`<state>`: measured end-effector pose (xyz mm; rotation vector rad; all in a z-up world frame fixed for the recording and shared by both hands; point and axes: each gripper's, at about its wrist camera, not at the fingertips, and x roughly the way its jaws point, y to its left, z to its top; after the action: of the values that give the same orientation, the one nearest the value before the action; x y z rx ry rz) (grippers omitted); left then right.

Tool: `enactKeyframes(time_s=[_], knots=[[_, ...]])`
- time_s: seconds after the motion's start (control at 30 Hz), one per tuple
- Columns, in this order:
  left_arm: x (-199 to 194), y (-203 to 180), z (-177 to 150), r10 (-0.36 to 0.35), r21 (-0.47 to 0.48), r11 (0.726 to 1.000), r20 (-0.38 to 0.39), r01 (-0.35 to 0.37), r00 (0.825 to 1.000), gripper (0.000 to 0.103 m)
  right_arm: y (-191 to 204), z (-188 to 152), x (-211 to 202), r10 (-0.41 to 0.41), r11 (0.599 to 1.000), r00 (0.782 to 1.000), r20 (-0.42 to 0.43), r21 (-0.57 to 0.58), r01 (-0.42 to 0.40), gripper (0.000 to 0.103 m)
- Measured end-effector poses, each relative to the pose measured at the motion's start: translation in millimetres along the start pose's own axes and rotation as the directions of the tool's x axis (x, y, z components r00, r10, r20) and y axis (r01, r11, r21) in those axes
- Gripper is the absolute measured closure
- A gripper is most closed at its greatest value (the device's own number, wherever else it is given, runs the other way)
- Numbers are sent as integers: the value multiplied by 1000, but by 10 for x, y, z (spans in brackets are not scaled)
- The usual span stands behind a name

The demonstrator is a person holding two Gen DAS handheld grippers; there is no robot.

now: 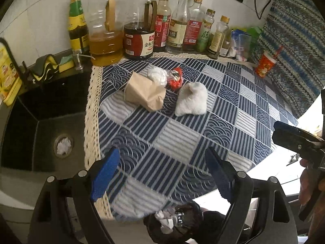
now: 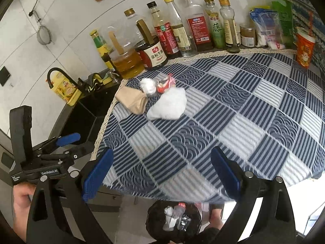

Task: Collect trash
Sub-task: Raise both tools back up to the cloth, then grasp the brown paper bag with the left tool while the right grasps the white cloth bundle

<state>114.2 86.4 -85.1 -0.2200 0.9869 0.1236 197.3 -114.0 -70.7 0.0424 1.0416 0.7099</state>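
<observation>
A small heap of trash lies on the blue patterned tablecloth (image 1: 182,138): a crumpled brown paper bag (image 1: 144,93), a white tissue ball (image 1: 157,76), a red wrapper (image 1: 175,78) and a white crumpled cloth-like wad (image 1: 192,99). The same heap shows in the right wrist view: bag (image 2: 132,99), tissue ball (image 2: 148,85), wrapper (image 2: 165,83), white wad (image 2: 168,104). My left gripper (image 1: 162,174) is open and empty, well short of the heap. My right gripper (image 2: 162,172) is open and empty too. A black-lined trash bin (image 1: 174,221) (image 2: 174,219) with trash in it stands below the table's front edge.
Several sauce and oil bottles (image 1: 138,32) line the back wall. A black sink (image 1: 40,130) with a tissue in its drain (image 1: 64,145) is left of the table. A red cup (image 1: 265,65) stands at the right by a knitted cover (image 1: 294,46).
</observation>
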Motion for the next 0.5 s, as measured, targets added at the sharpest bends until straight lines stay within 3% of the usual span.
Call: enactKeyframes(time_s=[0.5], knots=[[978, 38, 806, 133, 91, 988, -98, -125, 986, 20, -267, 619, 935, 84, 996, 988, -133, 25, -81, 8]])
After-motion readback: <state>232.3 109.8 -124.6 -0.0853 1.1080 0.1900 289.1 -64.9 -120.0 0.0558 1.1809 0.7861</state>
